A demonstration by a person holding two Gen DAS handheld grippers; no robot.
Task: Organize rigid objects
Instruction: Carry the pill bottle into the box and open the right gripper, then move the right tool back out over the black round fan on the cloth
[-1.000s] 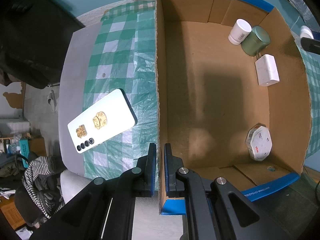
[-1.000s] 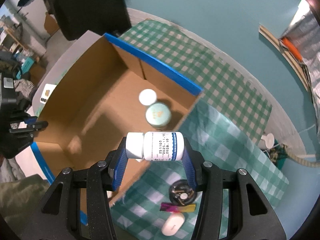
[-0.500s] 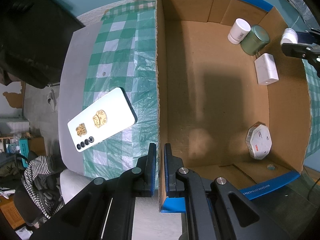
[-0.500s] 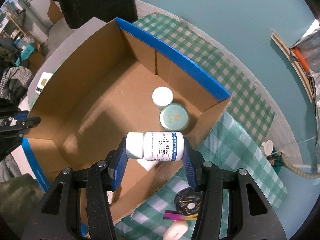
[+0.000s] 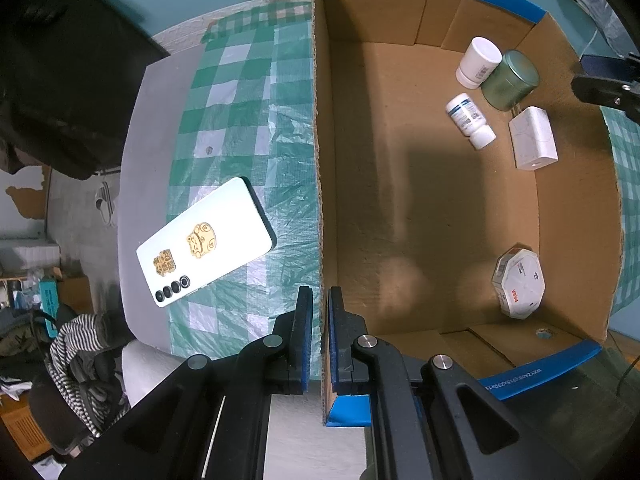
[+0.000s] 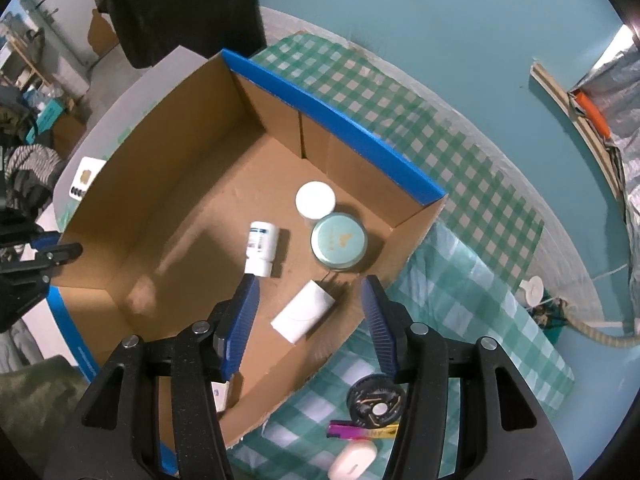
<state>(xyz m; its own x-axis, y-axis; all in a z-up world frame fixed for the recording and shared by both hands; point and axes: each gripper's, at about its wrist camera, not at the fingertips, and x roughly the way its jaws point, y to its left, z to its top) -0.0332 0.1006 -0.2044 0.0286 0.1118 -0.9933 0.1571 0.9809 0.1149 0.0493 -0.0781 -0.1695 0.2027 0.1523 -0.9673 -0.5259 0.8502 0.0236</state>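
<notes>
Pill bottle lies in the cardboard box — right gripper opening, empty; left gripper clamps the box wall.

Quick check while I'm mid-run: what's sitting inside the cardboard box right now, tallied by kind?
White bottles/jars: 2, the lying pill bottle and the upright white jar
Green round tin: 1
White rectangular block: 1
White octagonal box: 1
Total: 5

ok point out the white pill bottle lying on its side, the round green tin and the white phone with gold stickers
white pill bottle [image 6: 262, 247], right wrist view, on its labelled side
round green tin [image 6: 339, 241], right wrist view, middle of its lid
white phone with gold stickers [image 5: 206, 241], left wrist view, middle of its back
</notes>
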